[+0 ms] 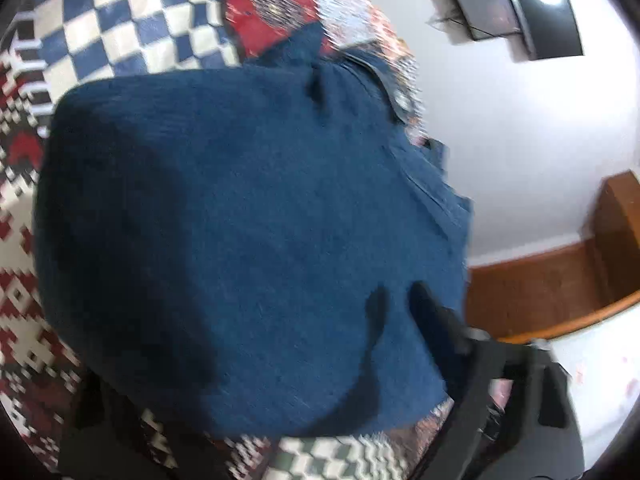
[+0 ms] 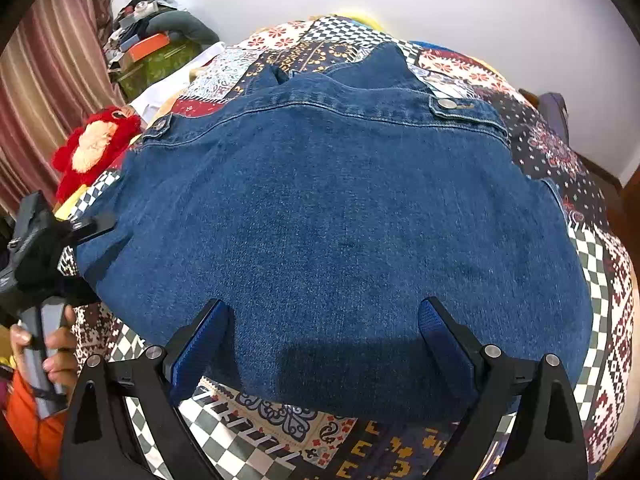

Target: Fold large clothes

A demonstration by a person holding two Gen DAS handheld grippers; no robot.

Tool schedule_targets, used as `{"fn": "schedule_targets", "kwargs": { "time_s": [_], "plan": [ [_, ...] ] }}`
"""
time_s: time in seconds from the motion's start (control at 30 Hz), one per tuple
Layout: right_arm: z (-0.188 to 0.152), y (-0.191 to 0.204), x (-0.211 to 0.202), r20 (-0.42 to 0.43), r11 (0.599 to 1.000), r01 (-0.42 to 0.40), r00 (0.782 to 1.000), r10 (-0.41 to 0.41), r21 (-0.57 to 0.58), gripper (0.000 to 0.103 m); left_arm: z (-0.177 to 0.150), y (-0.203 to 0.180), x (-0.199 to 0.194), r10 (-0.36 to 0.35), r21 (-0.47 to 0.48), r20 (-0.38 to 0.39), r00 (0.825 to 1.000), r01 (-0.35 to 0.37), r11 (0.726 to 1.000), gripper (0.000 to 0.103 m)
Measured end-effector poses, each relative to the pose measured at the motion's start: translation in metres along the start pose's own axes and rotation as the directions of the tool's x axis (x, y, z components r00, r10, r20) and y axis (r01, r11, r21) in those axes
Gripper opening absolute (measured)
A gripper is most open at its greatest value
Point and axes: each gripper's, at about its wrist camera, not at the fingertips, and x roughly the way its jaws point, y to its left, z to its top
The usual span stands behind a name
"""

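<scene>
Denim jacket (image 2: 332, 220) lies flat beneath the spread right claw (image 2: 324, 320)

A blue denim garment (image 1: 248, 248) fills the blurred frame ahead of the left gripper (image 1: 404, 308), whose one visible dark finger (image 1: 436, 320) lies against the cloth (the other is hidden). A patchwork bedspread (image 1: 120, 12) spreads beyond it, a wall-mounted screen (image 1: 516, 8) far right.

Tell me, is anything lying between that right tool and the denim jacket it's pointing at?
Nothing visible. The right tool hangs open right over the near part of the denim jacket, which lies flat on the patchwork bedspread with nothing on top.
</scene>
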Motion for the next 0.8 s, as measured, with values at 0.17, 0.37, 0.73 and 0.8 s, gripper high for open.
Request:
{"fn": "schedule_targets", "kwargs": {
  "time_s": [0.17,0.37,0.73,0.8],
  "plan": [
    [0.000,0.002,-0.009,-0.032,1.000,-0.007,0.999,0.007,0.008,0.096,-0.001,0.000,-0.014,-0.002,-0.025,0.071,0.997,0.004,1.000,0.035],
    [-0.003,0.010,-0.038,-0.028,0.999,0.008,1.000,-0.009,-0.035,0.096,-0.008,-0.057,-0.069,-0.065,0.140,0.147,0.987,0.045,0.989,0.031],
    [0.002,0.053,-0.082,0.066,0.994,-0.054,0.996,0.060,-0.097,0.096,-0.024,-0.133,-0.171,0.013,0.388,0.430,0.903,-0.197,0.900,0.030],
    [0.003,0.066,-0.079,0.069,0.990,-0.074,0.994,0.083,-0.123,0.096,-0.028,-0.131,-0.179,0.029,0.386,0.460,0.888,-0.229,0.894,0.030]
  ]
}}
